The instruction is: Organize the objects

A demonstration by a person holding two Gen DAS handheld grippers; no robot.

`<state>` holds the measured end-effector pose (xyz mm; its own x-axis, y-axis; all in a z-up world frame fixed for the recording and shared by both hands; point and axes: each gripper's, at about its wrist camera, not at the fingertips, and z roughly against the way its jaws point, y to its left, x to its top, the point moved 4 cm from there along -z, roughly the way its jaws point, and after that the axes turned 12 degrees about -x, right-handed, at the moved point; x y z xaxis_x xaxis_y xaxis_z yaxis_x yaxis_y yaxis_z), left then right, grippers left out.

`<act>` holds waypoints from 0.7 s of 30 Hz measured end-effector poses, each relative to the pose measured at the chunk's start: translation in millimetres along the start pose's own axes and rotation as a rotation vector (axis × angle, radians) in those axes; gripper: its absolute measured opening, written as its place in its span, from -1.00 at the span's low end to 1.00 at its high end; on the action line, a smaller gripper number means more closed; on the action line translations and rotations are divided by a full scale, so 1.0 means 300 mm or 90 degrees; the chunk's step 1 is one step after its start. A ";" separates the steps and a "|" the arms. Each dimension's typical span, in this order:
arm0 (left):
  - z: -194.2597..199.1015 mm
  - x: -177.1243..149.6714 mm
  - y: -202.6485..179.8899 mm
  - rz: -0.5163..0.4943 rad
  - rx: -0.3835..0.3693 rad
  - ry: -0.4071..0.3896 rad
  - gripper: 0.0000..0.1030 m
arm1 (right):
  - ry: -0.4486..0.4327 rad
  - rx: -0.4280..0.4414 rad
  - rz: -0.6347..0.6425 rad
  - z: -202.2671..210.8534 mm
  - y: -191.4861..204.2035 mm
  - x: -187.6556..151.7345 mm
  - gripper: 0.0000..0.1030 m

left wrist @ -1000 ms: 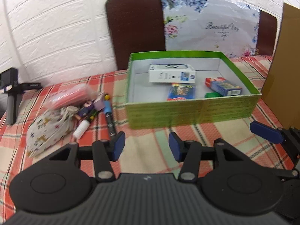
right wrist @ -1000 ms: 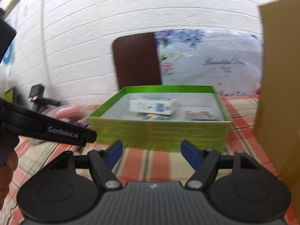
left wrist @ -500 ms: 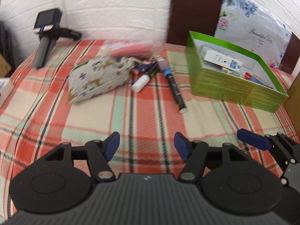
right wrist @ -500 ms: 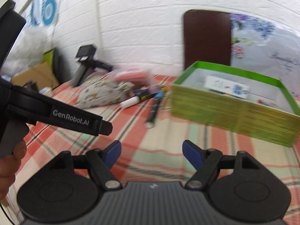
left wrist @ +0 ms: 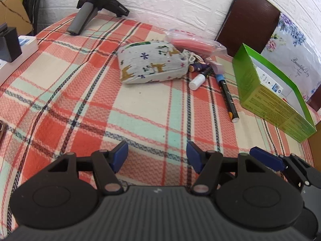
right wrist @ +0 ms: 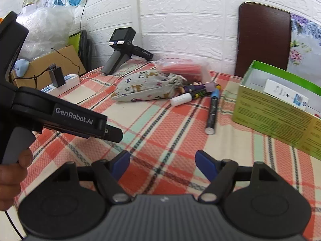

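A reindeer-print cloth pouch (left wrist: 152,64) lies mid-table, with a pink pack in a clear bag (left wrist: 192,42) behind it. To its right are a small purple figurine (left wrist: 197,66), a white-capped marker (left wrist: 198,80) and a black marker with a blue band (left wrist: 226,94). The green box (left wrist: 266,100) stands at the right and holds a white carton (left wrist: 270,80). My left gripper (left wrist: 157,154) hovers open over bare cloth in front of the pouch, nothing between its fingers. My right gripper (right wrist: 163,163) is open beside it, nearer the black marker (right wrist: 212,110), and holds nothing.
A black handheld device on a grey grip (left wrist: 90,2) stands at the table's back left. A white box with a black block (left wrist: 12,46) sits at the left edge. A dark chair back (left wrist: 250,20) is behind the table, and brown cardboard (left wrist: 315,150) at the right.
Both grippers have swung left, from facing the green box to facing the pouch and markers, and dipped a little. The left jaws have widened.
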<state>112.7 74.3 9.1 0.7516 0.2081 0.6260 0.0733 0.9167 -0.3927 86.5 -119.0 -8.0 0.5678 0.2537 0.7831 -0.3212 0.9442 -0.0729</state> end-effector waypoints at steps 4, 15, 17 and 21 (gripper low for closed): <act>0.006 0.001 0.032 0.013 -0.002 -0.002 0.28 | 0.002 0.006 0.007 -0.011 0.028 0.005 0.46; 0.041 0.017 0.100 0.045 -0.012 -0.020 0.33 | 0.008 0.026 0.030 -0.048 0.074 0.014 0.46; 0.047 0.018 0.113 0.056 -0.019 -0.023 0.47 | 0.012 0.028 0.031 -0.057 0.081 0.013 0.46; 0.054 0.021 0.131 0.070 -0.022 -0.031 0.58 | 0.018 0.032 0.033 -0.073 0.090 0.011 0.46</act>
<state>109.7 117.3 8.6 0.7239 0.3234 0.6094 0.0153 0.8756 -0.4828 96.4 -88.1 -20.9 0.5703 0.3087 0.7612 -0.3877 0.9181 -0.0819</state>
